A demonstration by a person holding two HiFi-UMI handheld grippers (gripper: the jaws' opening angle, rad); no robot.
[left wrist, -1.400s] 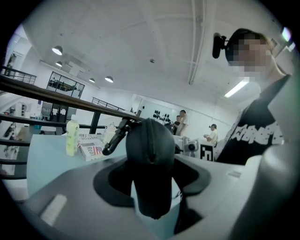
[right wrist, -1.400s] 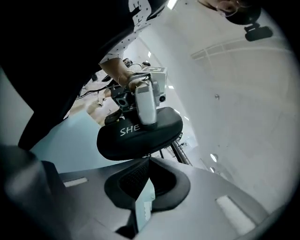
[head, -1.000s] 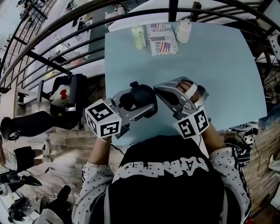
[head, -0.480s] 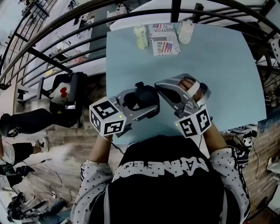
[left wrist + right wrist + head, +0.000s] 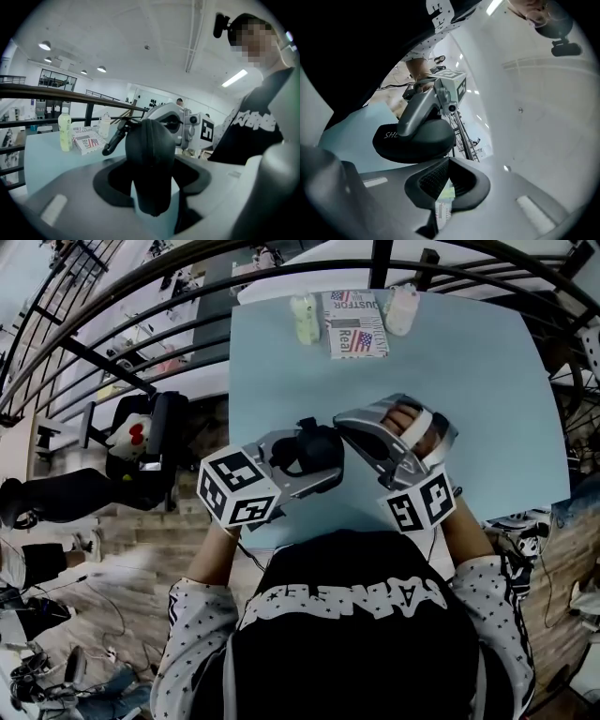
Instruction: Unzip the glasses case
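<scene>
**Poised to unzip**

Clamps a black, rounded, hard-shell zip-up glasses case (image 5: 317, 442) edge-on between the jaws of the left gripper (image 5: 305, 460), over the near edge of the pale blue desk (image 5: 487, 381). Probably held that way to keep the case steady and its zip seam turned towards the other hand. Holds the right gripper (image 5: 349, 426) just beside it with jaws fully closed and tips right at the case's rim. Impossible to tell whether a zip pull sits pinched there. Leaves a black cord loop (image 5: 112, 140) sticking out near the case's top. Shows no open gap along the seam, so the unzipping seems barely started.
</scene>
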